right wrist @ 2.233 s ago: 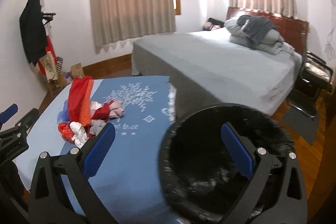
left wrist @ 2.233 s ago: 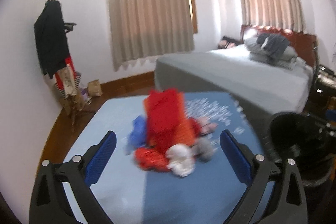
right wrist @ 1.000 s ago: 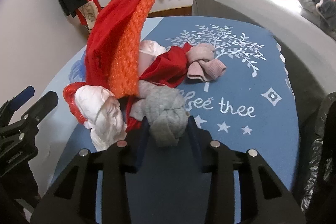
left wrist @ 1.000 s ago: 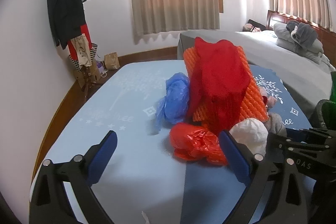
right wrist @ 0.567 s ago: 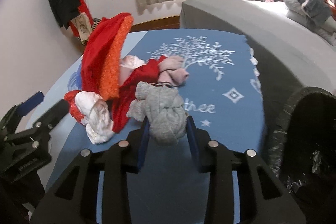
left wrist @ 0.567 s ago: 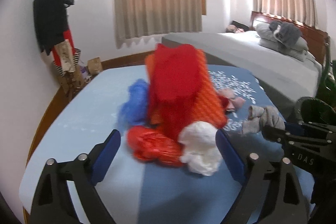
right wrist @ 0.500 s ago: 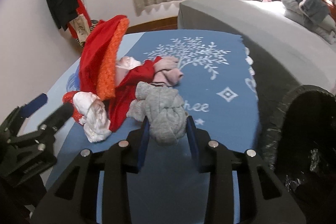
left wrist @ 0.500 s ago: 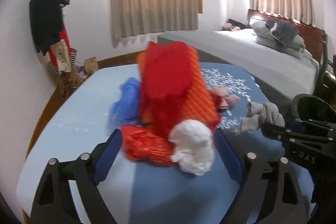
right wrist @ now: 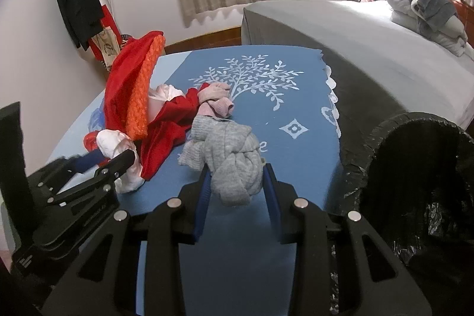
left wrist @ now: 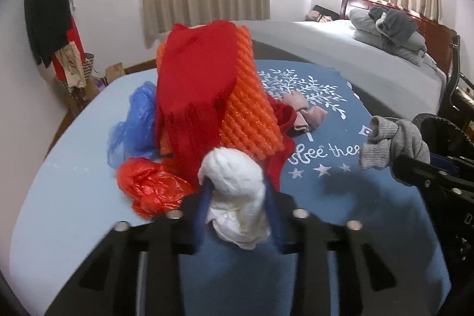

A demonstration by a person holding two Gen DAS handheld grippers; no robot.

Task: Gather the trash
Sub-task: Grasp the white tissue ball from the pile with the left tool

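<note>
A heap of litter lies on the blue-covered table (left wrist: 331,197): red cloth (left wrist: 192,73), orange foam netting (left wrist: 248,108), a blue plastic bag (left wrist: 136,120), a red plastic bag (left wrist: 148,185) and a pink sock (left wrist: 305,114). At the heap's near edge sits a white crumpled wad (left wrist: 234,176) (right wrist: 114,142). My left gripper (left wrist: 237,188) (right wrist: 127,156) is closing, and its blue pads touch the wad on both sides. My right gripper (right wrist: 235,173) (left wrist: 414,165) is shut on a grey knotted sock (right wrist: 228,156) (left wrist: 394,144), held just above the cloth. A black-lined trash bin (right wrist: 414,168) gapes at the right.
A grey bed (right wrist: 340,28) with folded bedding stands behind the table. A coat rack (left wrist: 50,19) with dark clothes and bags is at the far left wall. Curtained windows fill the back wall. The bin's rim (left wrist: 444,132) is close behind the right gripper.
My left gripper came forward to the heap and narrowed from wide open onto the white wad. My right gripper, still holding the grey sock, drew back from the heap toward the bin.
</note>
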